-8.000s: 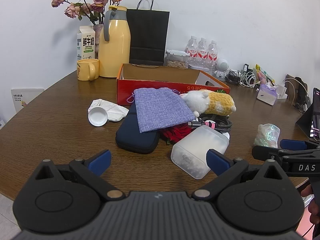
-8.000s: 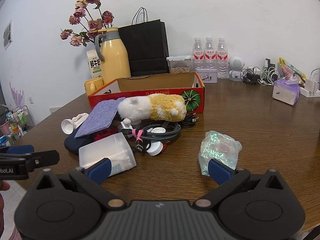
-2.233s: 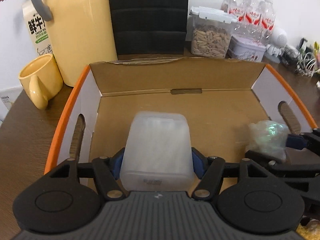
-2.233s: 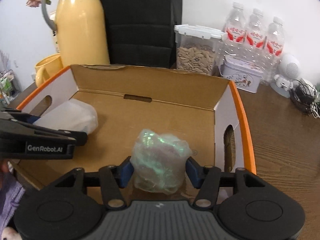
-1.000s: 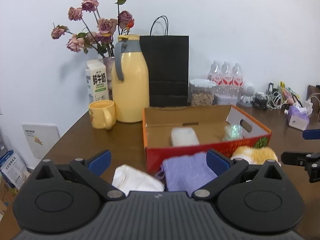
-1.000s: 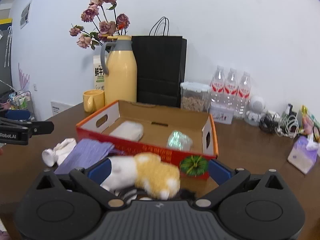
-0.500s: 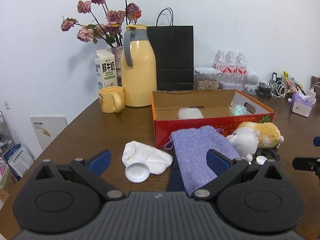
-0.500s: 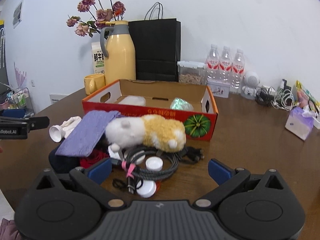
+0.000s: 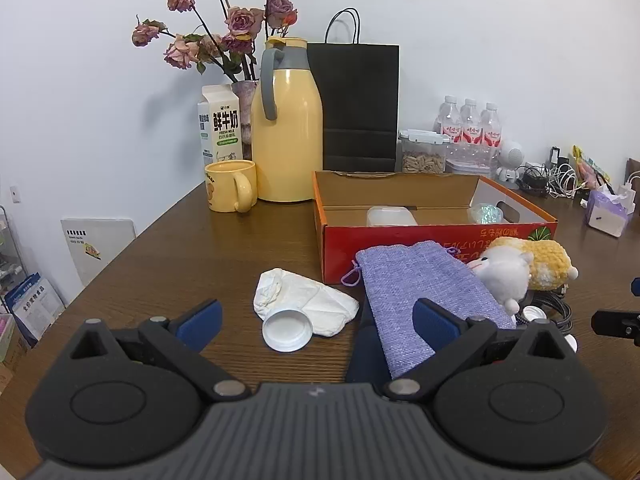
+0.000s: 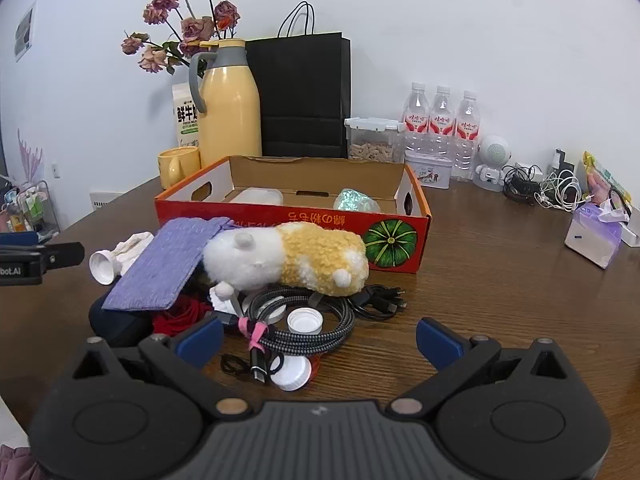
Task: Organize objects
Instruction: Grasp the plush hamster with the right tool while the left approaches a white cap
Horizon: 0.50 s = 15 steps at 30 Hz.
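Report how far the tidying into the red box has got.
Done: the translucent container and the iridescent bag lie inside the red box. In hand: nothing; left gripper and right gripper are both open. Left on the table: plush hamster, purple pouch, cable coil, white caps.

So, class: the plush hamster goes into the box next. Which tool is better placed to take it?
Probably the right tool: it is open and the plush hamster lies just ahead. The left tool faces the purple pouch instead.
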{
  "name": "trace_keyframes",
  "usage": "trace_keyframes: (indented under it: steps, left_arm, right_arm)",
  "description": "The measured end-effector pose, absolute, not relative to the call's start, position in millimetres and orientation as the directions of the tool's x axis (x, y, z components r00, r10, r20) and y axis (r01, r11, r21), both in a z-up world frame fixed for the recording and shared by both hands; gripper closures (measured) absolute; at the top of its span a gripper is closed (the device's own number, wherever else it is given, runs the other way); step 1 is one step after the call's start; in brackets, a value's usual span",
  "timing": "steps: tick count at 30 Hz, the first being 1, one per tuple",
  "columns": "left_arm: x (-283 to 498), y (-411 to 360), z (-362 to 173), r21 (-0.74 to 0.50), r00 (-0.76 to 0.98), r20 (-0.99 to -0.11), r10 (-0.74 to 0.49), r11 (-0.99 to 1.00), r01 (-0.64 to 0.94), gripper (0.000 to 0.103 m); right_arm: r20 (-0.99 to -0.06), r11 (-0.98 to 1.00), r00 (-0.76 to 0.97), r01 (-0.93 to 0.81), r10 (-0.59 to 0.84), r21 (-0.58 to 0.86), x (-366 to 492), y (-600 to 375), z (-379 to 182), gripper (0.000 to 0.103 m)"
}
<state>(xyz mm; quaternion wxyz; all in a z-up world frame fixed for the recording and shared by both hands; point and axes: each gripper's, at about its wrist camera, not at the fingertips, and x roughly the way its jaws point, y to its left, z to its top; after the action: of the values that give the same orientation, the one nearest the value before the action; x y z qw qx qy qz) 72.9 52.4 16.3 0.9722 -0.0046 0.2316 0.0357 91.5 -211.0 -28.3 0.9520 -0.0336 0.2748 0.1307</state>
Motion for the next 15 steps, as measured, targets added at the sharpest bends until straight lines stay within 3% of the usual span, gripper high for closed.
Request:
trace_keyframes:
  steps: [15]
  left_arm:
    - [75.4,74.7,10.3,-0.029,0.880,-0.464,0.105,0.991,-0.133,0.000]
  right_arm:
    - [-0.505,0.965,0.831,-0.262,0.232,0.012,119.1,-202.1,-34.6,0.000]
